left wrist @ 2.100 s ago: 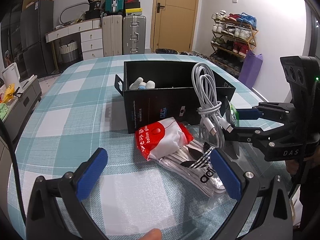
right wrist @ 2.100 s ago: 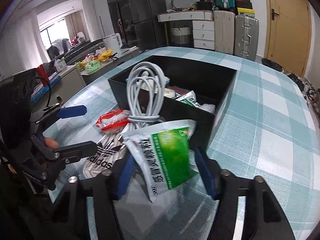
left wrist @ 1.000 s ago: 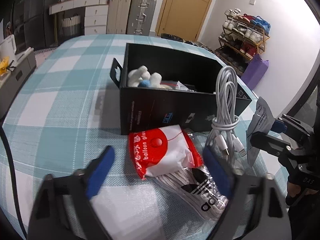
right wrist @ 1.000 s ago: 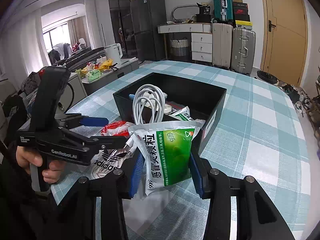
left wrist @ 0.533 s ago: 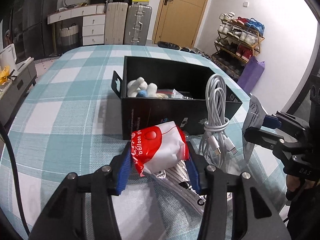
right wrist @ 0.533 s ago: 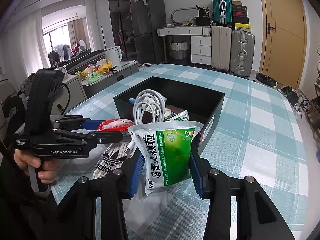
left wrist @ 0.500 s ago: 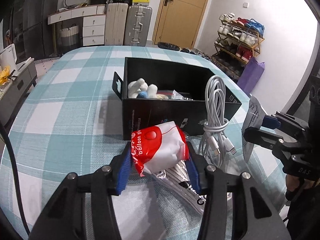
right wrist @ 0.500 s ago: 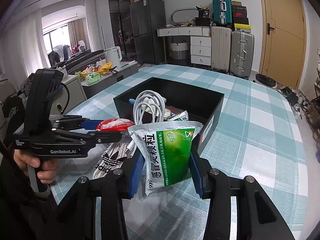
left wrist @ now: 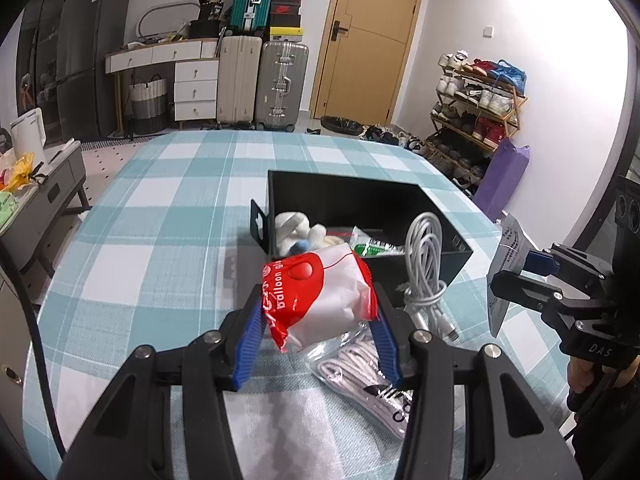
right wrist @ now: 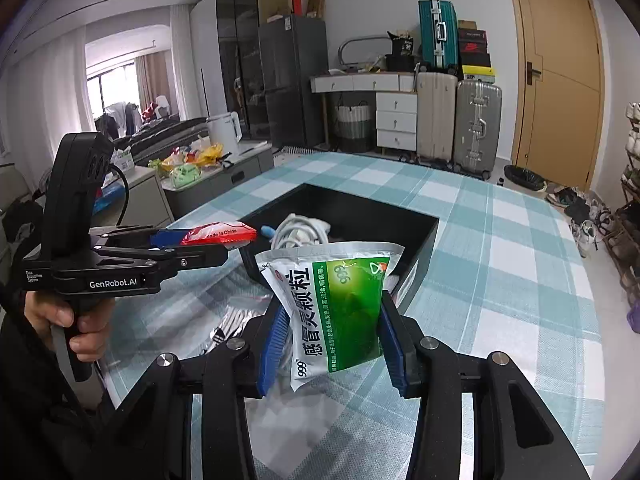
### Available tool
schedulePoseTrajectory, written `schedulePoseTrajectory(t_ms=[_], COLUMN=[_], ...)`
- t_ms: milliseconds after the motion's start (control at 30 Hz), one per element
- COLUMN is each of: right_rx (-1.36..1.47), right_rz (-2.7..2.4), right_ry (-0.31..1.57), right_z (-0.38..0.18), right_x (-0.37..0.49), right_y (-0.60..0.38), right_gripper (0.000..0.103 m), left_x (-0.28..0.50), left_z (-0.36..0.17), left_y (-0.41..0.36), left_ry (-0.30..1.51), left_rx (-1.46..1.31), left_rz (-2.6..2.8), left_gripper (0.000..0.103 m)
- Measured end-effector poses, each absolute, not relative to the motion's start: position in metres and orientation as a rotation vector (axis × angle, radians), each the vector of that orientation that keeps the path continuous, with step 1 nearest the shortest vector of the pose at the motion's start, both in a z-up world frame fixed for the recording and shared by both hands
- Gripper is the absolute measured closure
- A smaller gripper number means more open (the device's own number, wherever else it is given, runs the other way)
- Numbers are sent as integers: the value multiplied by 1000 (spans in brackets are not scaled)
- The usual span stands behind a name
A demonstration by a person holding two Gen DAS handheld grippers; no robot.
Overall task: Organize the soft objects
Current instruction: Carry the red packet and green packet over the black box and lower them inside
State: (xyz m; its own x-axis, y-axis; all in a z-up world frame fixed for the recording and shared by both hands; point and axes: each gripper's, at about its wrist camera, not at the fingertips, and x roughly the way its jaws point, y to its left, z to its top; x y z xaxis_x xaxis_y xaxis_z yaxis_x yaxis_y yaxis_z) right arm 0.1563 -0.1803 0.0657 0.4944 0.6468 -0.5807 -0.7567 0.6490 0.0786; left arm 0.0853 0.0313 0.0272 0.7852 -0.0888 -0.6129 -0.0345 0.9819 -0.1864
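Observation:
My left gripper is shut on a red and white balloon packet and holds it above the table, just in front of the black box. It also shows in the right wrist view. My right gripper is shut on a green and white medicine sachet, lifted near the box's near corner. The sachet also shows edge-on in the left wrist view. A white cable coil leans on the box front. A bagged pair of white socks lies on the table.
The box holds a white and blue plush toy and a green and white sachet. The table has a teal checked cloth. Suitcases, a shoe rack and a side cabinet stand around the table.
My left gripper closed on the balloon packet and lifted it off the socks towards the box. My right gripper rose a little with the sachet.

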Motion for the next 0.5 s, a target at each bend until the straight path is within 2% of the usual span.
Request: schedulePoseTrajectory(t_ms=[500], right_rx=[-130], right_rz=[814], right_ry=[546], right_z=[85], right_x=[168], right_y=[-185], right_gripper=[59], left_x=[98], left_z=[52], left_y=[35], left_ry=[611], left_rx=[-172], left_rz=[-39], left_gripper=[55])
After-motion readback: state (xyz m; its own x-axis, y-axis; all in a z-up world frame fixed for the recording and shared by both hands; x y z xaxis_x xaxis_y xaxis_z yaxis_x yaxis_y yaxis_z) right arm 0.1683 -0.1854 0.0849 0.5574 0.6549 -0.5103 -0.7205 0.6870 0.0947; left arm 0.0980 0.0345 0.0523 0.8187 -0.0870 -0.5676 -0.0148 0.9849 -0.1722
